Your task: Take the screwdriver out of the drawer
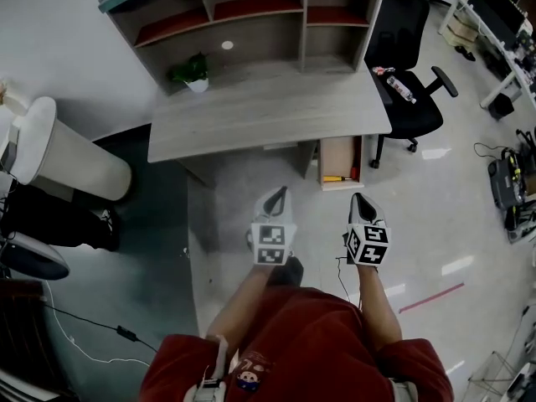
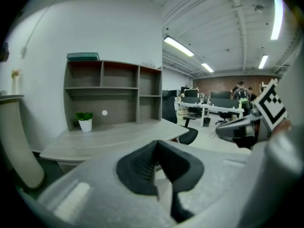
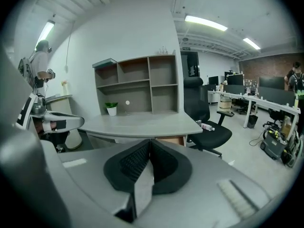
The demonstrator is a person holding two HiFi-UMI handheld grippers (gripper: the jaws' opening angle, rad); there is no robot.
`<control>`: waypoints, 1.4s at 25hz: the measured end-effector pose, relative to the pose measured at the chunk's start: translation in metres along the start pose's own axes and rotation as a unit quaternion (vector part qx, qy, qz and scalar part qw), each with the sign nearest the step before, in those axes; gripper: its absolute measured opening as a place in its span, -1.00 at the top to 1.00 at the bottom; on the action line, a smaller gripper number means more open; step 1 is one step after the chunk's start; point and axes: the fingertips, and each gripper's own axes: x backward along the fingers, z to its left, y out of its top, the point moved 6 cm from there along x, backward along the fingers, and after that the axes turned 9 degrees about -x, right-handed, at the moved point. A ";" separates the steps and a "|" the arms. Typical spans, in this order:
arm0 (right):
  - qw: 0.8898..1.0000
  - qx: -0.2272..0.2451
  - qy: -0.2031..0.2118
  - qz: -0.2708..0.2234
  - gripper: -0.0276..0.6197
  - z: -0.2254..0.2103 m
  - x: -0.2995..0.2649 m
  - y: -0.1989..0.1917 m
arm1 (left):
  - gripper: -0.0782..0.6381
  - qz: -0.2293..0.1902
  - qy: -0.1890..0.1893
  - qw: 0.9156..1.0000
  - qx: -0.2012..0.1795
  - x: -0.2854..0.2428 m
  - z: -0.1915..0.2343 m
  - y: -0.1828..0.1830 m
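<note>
Both tools are empty as I look down from the head camera. My left gripper and my right gripper hover side by side above the floor in front of the desk. Each has its jaws pressed together with nothing between the pads — the two gripper views show the same.

The screwdriver, yellow-handled, lies crosswise in the open drawer under the desk's right end, close to the drawer's front edge. My right gripper's tip sits just short of that front edge, not touching it. The left one is off to the left, facing the space under the desk.

A black office chair stands right of the drawer with a bottle-like item on its seat. At the back of the desk stands a shelf unit — a small potted plant sits in its lower left bay.
</note>
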 end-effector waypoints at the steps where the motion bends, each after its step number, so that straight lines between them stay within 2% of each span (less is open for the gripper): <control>1: 1.000 0.003 0.002 -0.001 0.91 0.003 -0.011 0.007 | 0.79 -0.001 0.002 1.000 0.003 -0.008 0.009 0.002; 7: 1.000 0.012 0.008 0.002 0.91 0.009 -0.066 0.040 | 0.79 -0.009 0.002 1.000 0.016 -0.058 0.049 0.018; 13: 1.000 0.008 0.007 0.010 0.91 -0.002 -0.096 0.049 | 0.79 -0.001 -0.005 1.000 0.019 -0.094 0.057 0.021; 19: 1.000 0.001 0.017 0.018 0.91 -0.036 -0.116 0.055 | 0.79 0.012 -0.008 1.000 0.012 -0.126 0.041 0.025; 29: 0.996 0.020 0.075 0.038 0.91 -0.116 -0.154 0.087 | 0.79 0.038 0.042 0.998 0.027 -0.182 -0.006 0.050; 35: 0.995 0.021 0.090 0.046 0.91 -0.143 -0.173 0.090 | 0.79 0.050 0.060 0.997 0.027 -0.205 -0.019 0.056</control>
